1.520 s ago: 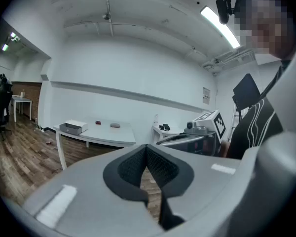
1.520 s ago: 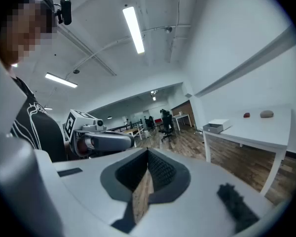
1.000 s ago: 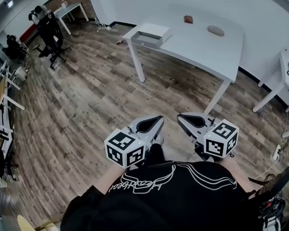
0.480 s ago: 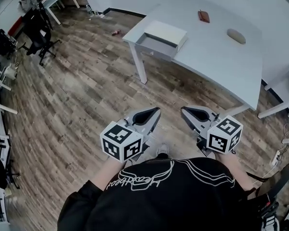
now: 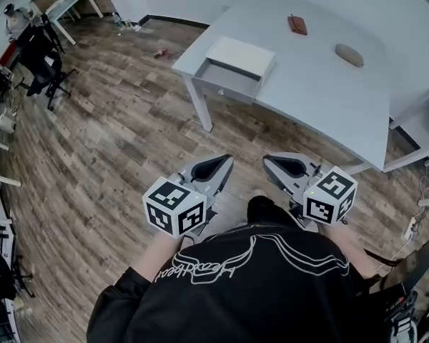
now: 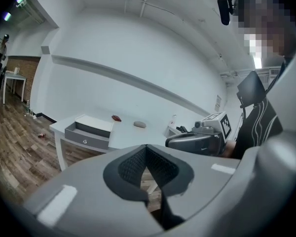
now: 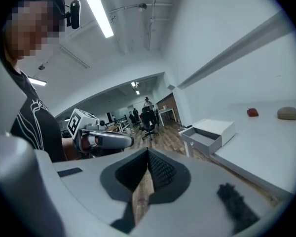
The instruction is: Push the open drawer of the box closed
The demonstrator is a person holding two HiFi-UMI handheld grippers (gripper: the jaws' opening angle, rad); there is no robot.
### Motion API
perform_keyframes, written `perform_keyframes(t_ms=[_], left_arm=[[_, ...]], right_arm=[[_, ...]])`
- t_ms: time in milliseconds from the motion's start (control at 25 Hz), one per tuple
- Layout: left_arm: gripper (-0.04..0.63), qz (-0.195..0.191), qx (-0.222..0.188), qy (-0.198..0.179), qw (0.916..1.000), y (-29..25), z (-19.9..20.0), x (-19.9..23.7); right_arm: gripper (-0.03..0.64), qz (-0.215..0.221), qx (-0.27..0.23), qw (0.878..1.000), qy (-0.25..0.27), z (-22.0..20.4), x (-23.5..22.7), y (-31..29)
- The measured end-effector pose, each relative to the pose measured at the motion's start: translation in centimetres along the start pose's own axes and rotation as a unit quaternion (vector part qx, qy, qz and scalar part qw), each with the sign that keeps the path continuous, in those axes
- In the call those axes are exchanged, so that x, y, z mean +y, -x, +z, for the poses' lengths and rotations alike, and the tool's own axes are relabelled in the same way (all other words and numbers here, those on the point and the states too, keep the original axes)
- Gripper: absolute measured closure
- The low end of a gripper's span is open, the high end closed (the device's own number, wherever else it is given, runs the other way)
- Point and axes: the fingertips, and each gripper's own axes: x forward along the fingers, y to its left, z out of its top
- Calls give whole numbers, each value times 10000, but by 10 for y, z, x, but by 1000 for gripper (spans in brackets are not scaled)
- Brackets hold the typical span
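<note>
A white box (image 5: 242,54) sits at the near left corner of the white table (image 5: 322,91), its grey drawer (image 5: 225,78) pulled out toward me. The same box (image 6: 92,123) and drawer (image 6: 83,135) show ahead in the left gripper view, and the box (image 7: 216,128) with its drawer (image 7: 201,140) shows in the right gripper view. My left gripper (image 5: 227,163) and right gripper (image 5: 269,163) hover side by side over the floor, well short of the table. Both are shut with nothing between the pads.
A small red-brown object (image 5: 297,24) and a grey oval object (image 5: 349,54) lie farther back on the table. Office chairs (image 5: 39,56) stand at the far left, another white table (image 5: 423,120) at the right. Wooden floor (image 5: 129,148) lies between me and the table.
The table and box have come nearer and lower in the head view as the person stepped forward. Both grippers stay shut and held in the same pose.
</note>
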Motion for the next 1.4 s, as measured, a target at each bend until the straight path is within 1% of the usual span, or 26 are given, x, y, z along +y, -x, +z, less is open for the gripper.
perform_keyframes(t_ms=[80, 160, 280, 480, 640, 800, 1040, 1120, 1240, 1320, 1400], left_arm=[[588, -85, 34, 93, 9999, -7, 1, 5], [588, -126, 29, 105, 9999, -15, 3, 11], [588, -84, 26, 22, 10000, -30, 6, 24], [588, -18, 189, 104, 9998, -62, 1, 57], [588, 144, 234, 111, 9996, -84, 4, 90], [588, 296, 340, 195, 9988, -105, 3, 126], [586, 556, 433, 361, 9969, -129, -2, 169], [540, 543, 523, 372, 9965, -137, -7, 179], [522, 542, 621, 344, 9960, -147, -12, 195], [494, 619, 713, 254, 9952, -157, -16, 208], [488, 739, 855, 130, 9935, -166, -24, 223]], right_arm=[[607, 7, 39, 10000, 27, 2, -8, -6], [607, 46, 47, 10000, -7, 2, -17, -10], [609, 88, 76, 9999, -110, -1, -37, -19], [607, 153, 199, 9993, -285, -6, -80, -47], [607, 222, 355, 9981, -442, -8, -112, -70], [607, 309, 403, 9976, -464, -3, -137, -92], [607, 289, 512, 9968, -547, -1, -168, -106], [607, 266, 564, 9963, -596, -5, -177, -109], [607, 269, 583, 9958, -653, -8, -185, -113], [607, 259, 610, 9952, -713, -9, -192, -114], [607, 221, 674, 9946, -757, -11, -202, -115]])
